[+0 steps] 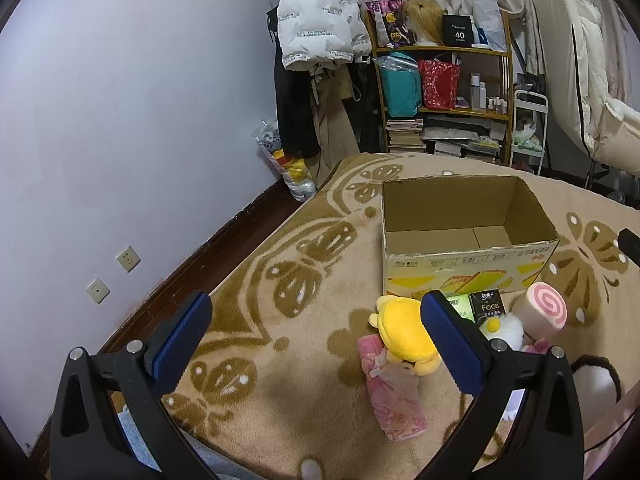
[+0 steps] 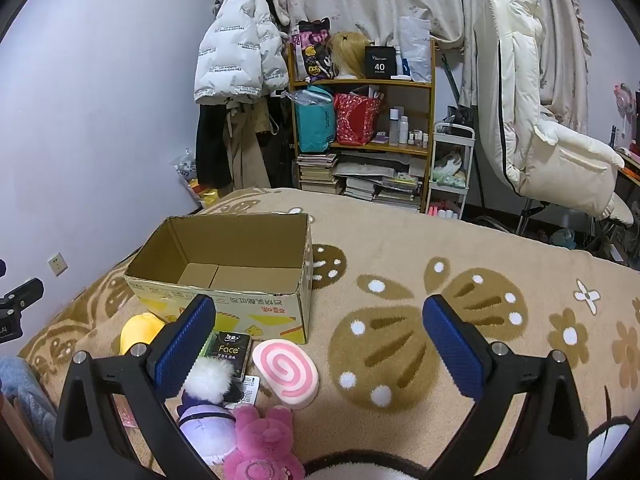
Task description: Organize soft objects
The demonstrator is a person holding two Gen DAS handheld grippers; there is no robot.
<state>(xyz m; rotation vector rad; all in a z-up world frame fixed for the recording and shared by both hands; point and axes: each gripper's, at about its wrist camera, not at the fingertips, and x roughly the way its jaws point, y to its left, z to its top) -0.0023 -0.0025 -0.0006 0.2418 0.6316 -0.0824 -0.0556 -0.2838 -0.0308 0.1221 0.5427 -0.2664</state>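
careful | your left gripper (image 1: 316, 344) and right gripper (image 2: 320, 344) are both spread wide, holding nothing | toys could snag on the box (image 2: 224, 280) wall if you drop low | box is empty | yellow plush (image 1: 404, 332) and pink roll (image 2: 286, 372) lie on the blanket (image 2: 440, 240) just by the box's near side

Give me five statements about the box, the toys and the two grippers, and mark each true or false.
1. The cardboard box is empty. True.
2. The left gripper grips the yellow plush. False: it is open, holding nothing.
3. The swirl-roll plush lies outside the box. True.
4. The right gripper is shut. False: it is open.
5. The pink bear plush sits in the box. False: it lies on the blanket.
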